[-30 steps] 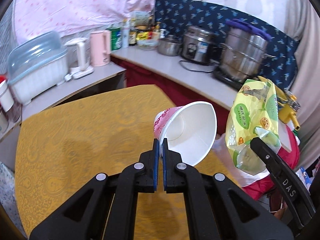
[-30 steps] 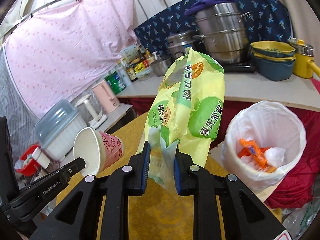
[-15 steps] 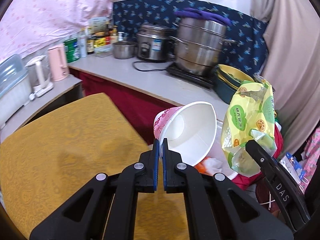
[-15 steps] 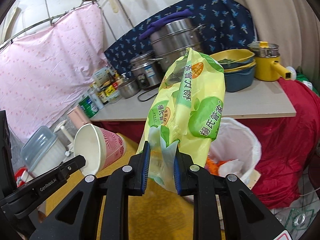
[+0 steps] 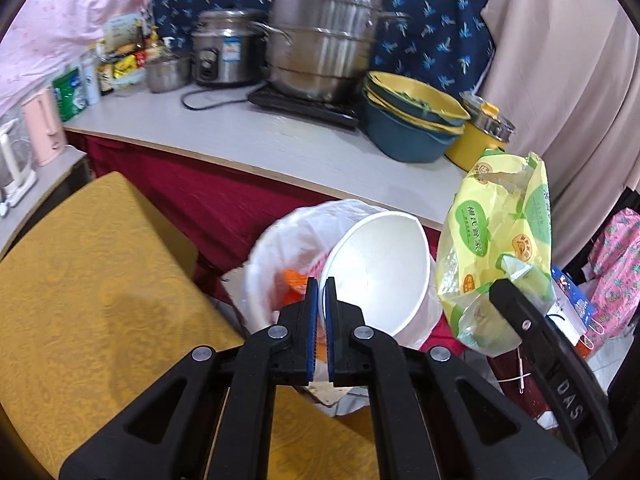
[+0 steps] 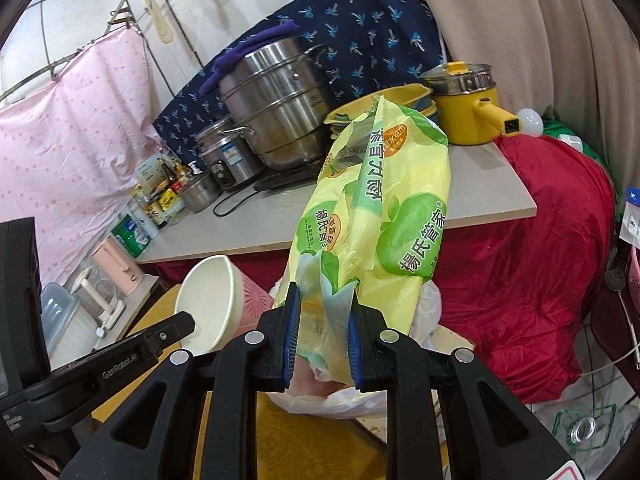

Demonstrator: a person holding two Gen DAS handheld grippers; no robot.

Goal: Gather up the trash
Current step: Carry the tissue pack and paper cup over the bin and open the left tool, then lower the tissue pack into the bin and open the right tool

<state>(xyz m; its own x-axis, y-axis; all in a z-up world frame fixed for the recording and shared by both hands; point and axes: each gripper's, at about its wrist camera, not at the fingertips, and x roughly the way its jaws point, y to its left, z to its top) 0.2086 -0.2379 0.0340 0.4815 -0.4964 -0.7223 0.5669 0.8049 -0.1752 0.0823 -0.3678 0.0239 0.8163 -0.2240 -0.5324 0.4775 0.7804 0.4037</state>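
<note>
My left gripper (image 5: 321,285) is shut on the rim of a paper cup (image 5: 380,268), white inside and pink-flowered outside, tipped on its side. The cup hangs right above a bin lined with a white bag (image 5: 280,240); orange trash (image 5: 294,280) lies in the bin. My right gripper (image 6: 322,296) is shut on the lower end of a yellow-green plastic wrapper (image 6: 380,208), which stands up from the jaws. In the right wrist view the cup (image 6: 208,300) and the left gripper (image 6: 182,322) show at the left, and the bin bag (image 6: 430,300) peeks out behind the wrapper. The wrapper (image 5: 496,248) hangs right of the cup.
A yellow-covered table (image 5: 80,300) lies at the left of the bin. Behind the bin runs a grey counter (image 5: 260,136) over a red cloth, with a steel steamer (image 5: 328,40), a rice cooker (image 5: 226,48), stacked bowls (image 5: 412,120) and a yellow pot (image 6: 464,104). A red-covered mound (image 6: 540,260) stands at the right.
Both grippers have swung rightward off the yellow table toward the bin. The cup now hangs over the bin's opening, and the wrapper is beside it; both grips are unchanged.
</note>
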